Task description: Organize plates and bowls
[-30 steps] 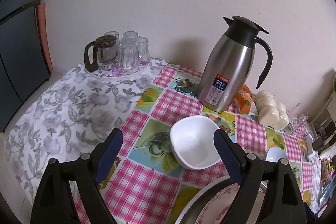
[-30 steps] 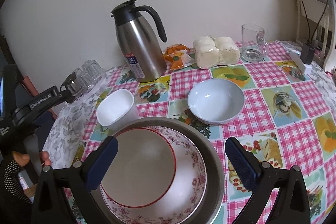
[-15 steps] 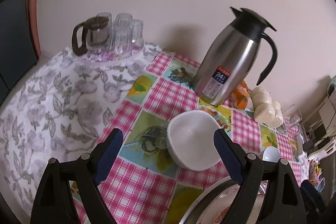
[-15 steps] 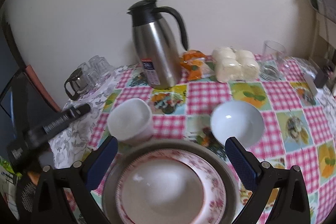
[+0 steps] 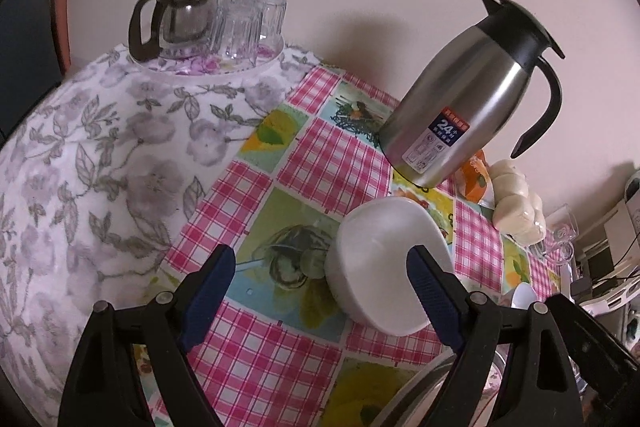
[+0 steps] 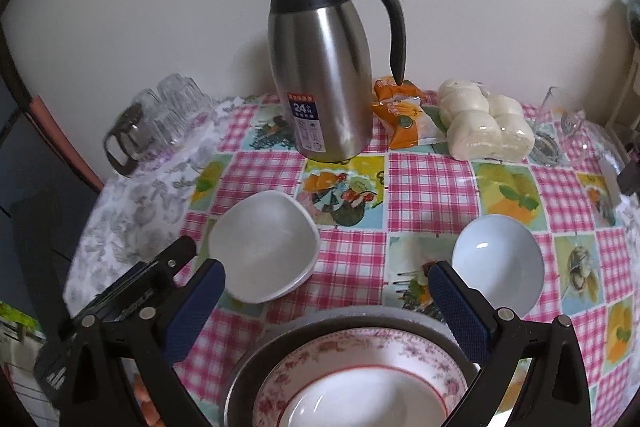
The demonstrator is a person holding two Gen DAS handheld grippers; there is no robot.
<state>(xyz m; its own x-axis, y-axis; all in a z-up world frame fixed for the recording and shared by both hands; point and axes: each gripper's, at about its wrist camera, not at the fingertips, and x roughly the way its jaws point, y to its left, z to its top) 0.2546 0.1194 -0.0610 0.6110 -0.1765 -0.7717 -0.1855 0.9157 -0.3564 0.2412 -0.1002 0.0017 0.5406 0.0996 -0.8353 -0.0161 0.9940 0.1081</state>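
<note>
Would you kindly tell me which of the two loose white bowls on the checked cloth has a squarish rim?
The squarish white bowl, left of the stack; the round bowl sits to the right.

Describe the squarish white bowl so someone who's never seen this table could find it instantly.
Start at the tall steel thermos jug standing against the wall on the pink-checked tablecloth. Come toward the camera and slightly left: the squarish white bowl sits there, just beyond the stacked floral plates. Unlike the round bowl to the right, it has a rounded-square rim and no pattern.
</note>
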